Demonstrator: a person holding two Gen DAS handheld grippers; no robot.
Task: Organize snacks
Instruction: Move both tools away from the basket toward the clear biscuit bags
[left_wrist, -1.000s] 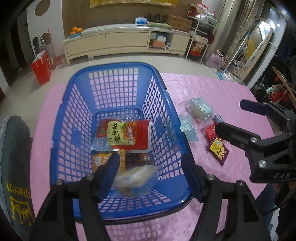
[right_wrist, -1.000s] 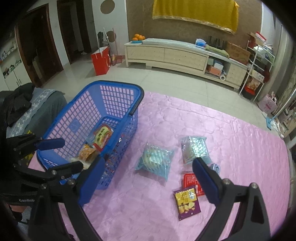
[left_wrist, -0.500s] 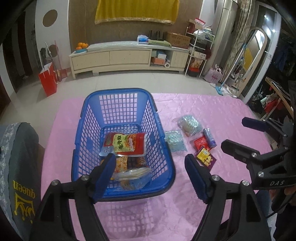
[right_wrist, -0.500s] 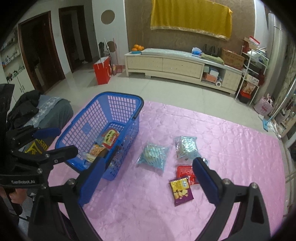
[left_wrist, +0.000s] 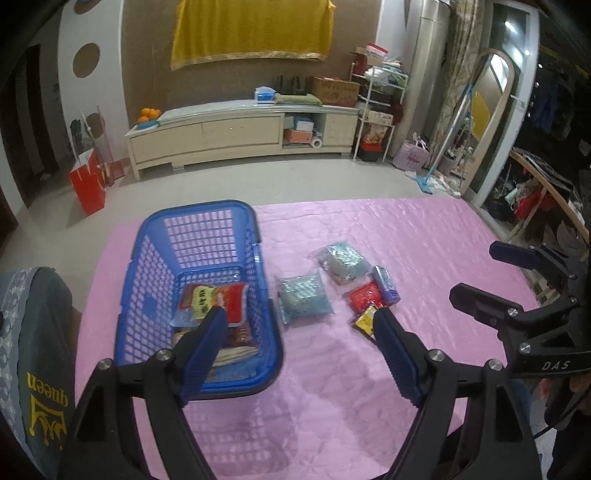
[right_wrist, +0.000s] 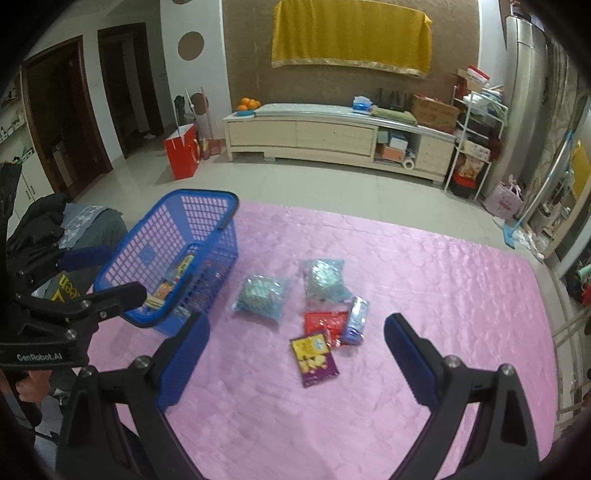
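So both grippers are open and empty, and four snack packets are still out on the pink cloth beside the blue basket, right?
Not quite: five packets lie on the pink cloth, as the right wrist view shows. Beside the blue basket, left gripper and right gripper are open and empty.

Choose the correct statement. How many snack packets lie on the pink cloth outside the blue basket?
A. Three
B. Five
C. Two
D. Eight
B: outside the blue basket, on the pink cloth, lie five packets: two teal bags, a red packet, a blue-silver packet and a purple-yellow packet.
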